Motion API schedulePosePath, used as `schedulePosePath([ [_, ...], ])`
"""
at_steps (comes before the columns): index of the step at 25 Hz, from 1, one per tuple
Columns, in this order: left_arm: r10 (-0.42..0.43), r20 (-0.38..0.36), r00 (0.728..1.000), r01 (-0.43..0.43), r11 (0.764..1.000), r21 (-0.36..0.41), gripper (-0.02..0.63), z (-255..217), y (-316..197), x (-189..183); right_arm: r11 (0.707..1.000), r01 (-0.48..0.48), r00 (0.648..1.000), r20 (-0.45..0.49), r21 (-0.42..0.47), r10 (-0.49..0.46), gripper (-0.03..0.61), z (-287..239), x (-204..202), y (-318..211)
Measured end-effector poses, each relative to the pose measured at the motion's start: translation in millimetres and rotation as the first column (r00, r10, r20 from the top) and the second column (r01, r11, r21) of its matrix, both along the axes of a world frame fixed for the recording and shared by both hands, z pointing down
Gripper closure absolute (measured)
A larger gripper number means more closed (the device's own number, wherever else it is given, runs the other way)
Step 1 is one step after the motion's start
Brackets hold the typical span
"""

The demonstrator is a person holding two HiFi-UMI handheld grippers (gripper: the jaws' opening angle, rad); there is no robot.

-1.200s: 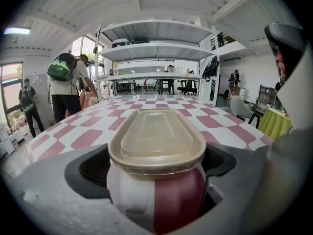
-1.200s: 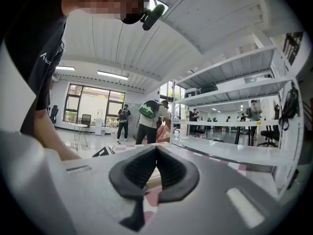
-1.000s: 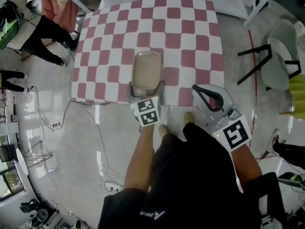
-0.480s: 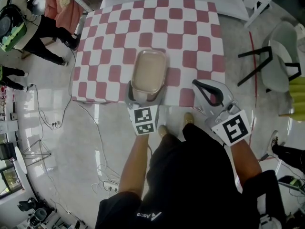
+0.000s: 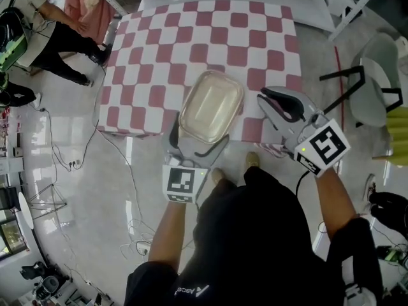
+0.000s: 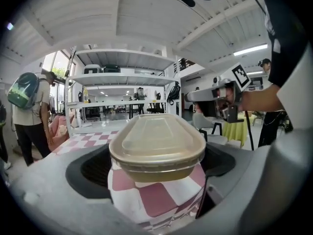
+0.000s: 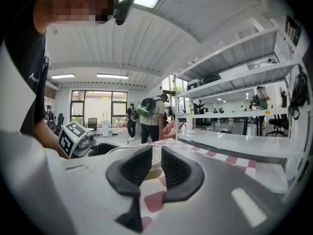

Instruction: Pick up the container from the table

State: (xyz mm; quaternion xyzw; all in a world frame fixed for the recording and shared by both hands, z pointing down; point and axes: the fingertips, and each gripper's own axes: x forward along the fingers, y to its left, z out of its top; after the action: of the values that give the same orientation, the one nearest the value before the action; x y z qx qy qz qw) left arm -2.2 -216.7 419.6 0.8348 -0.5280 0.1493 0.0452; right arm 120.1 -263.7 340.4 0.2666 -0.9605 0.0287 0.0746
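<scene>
The container [image 5: 211, 107] is a shallow, pale, oblong tub with a clear lid. It is off the desk [image 5: 255, 37] and hangs over the near edge of the checked cloth, carried by the left tongs [image 5: 196, 138]. In the left gripper view its near end [image 6: 156, 143] sits clamped between the wide jaws, just under the rim. The right tongs [image 5: 280, 106] hover just beside it, touching nothing; their jaws are opening a crack and the gap [image 7: 155, 155] is empty.

It looks like thin plastic: light, probably slick, with walls that give under a hard squeeze, and a lid that might pop. Since it is held by one end, it could droop or twist, so the best grip is across the short width, below the rim, with the tub kept level
</scene>
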Motion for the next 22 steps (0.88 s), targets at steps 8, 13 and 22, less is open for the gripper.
schedulePosePath([
  [8,0.199,0.017,0.98,-0.199,0.978,0.059,0.034,-35.7,22.7,11.9,0.917,0.183,0.972,0.205,-0.355,-0.115,0.343,5.6,-9.9,-4.8],
  [13,0.33,0.078,0.941,-0.336,0.939,0.077,0.034,-43.0,32.9,15.9,0.803,0.289,0.943,0.3,-0.521,-0.145,0.293,16.5,-13.4,-3.4],
  [22,0.504,0.144,0.852,-0.516,0.854,0.063,0.034,-47.9,44.9,29.3,0.611,0.433,0.887,0.435,-0.662,-0.158,0.282,32.9,-17.4,10.8],
])
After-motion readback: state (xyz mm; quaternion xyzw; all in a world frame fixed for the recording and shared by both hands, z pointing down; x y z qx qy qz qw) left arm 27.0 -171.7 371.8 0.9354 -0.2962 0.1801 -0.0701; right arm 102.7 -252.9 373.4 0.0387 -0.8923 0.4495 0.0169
